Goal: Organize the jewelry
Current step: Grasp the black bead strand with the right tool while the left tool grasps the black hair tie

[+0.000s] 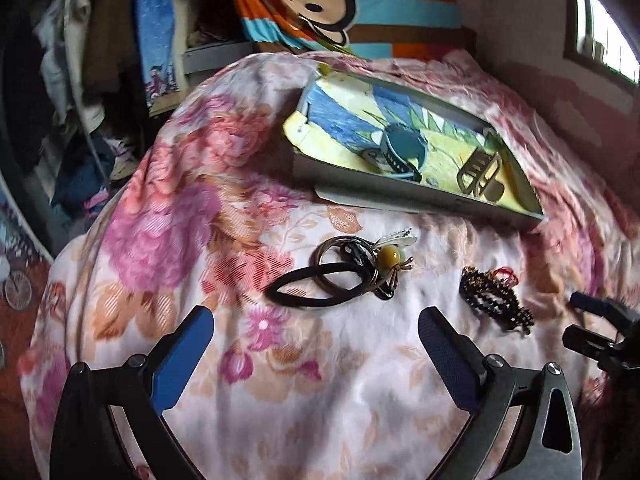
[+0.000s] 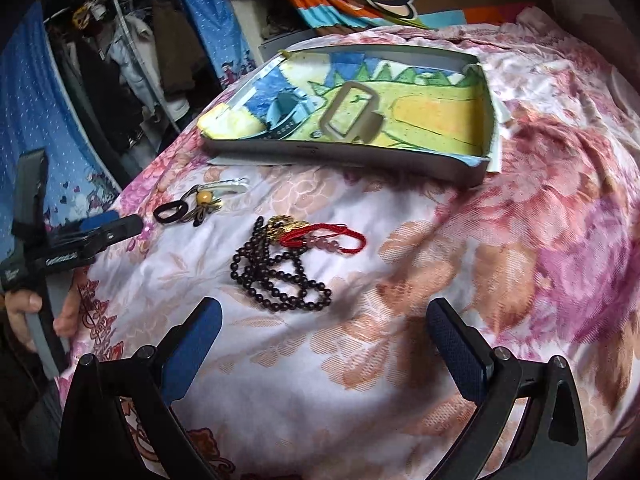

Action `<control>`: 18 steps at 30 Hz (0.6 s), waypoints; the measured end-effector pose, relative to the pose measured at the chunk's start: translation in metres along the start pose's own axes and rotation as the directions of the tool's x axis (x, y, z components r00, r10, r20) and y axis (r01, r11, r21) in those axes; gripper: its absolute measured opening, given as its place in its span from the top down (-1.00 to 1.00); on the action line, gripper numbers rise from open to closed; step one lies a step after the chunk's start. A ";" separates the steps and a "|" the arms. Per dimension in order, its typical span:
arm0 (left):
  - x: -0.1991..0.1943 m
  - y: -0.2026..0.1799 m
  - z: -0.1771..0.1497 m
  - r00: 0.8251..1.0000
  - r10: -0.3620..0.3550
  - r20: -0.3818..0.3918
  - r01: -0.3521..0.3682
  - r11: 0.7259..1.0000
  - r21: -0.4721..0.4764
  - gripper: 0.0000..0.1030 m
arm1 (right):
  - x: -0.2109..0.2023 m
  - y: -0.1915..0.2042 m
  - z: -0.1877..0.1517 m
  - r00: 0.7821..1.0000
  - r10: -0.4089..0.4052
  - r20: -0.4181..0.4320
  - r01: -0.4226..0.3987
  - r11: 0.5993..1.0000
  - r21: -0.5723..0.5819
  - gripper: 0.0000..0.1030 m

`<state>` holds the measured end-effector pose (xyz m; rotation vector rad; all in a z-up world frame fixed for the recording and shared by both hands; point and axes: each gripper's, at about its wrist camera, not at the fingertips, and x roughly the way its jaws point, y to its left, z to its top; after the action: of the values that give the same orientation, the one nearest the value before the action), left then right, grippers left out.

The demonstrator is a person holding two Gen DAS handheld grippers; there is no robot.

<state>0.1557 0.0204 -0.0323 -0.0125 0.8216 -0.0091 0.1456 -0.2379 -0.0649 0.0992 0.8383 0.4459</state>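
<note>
Loosely heaped on the flowered bedspread (image 2: 400,208), the dark bead necklace (image 2: 280,280) lies just ahead of the right gripper (image 2: 326,332), a little toward its left finger. A red cord charm (image 2: 336,236) with pink beads and a gold-coloured piece rests against the far side of the beads, touching them. In the left wrist view the same beads (image 1: 494,304) sit off to the right, beyond the right-hand finger of the left gripper (image 1: 316,334).

Farther left lies a second small cluster: a black hair tie (image 1: 320,292), a pair of metal rings (image 1: 340,264) overlapping it, and an insect-shaped brooch (image 1: 390,258) with an amber bead body and pale wings. These pieces touch or overlap one another and sit straight ahead of the left gripper, apart from it.

Beyond both clusters stands a shallow grey tray (image 2: 360,158) lined with a blue, green and yellow drawing. Inside it are a teal strap-like band (image 1: 394,152) toward the left and a tan hair claw (image 1: 480,174) toward the right, near each other.

Both grippers hover over the bedspread with their blue-padded fingers spread wide and nothing between them. A hand (image 2: 24,312) grips the left tool's handle at the edge of the right wrist view.

Behind the bed are a striped cartoon-monkey cloth (image 1: 340,0) and hanging clothes (image 2: 120,60).
</note>
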 end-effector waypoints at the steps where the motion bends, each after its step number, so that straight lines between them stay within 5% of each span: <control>1: 0.002 0.000 0.001 1.000 0.000 -0.002 0.000 1.000 0.008 -1.00 | 0.001 0.002 0.002 1.000 0.010 -0.002 -0.010 1.000 -0.013 -0.93; 7: 0.015 0.009 0.008 1.000 0.010 -0.002 -0.010 1.000 0.016 -0.99 | 0.020 0.022 0.020 0.997 0.067 -0.026 -0.070 0.992 -0.105 -0.32; 18: 0.040 -0.004 0.014 0.999 0.021 -0.029 -0.015 0.983 0.186 -0.99 | 0.041 0.032 0.020 0.995 0.081 -0.053 -0.087 0.988 -0.124 0.04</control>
<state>0.1935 0.0161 -0.0521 0.1712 0.8492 -0.0691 0.1735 -0.1895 -0.0715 0.0069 0.8531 0.5819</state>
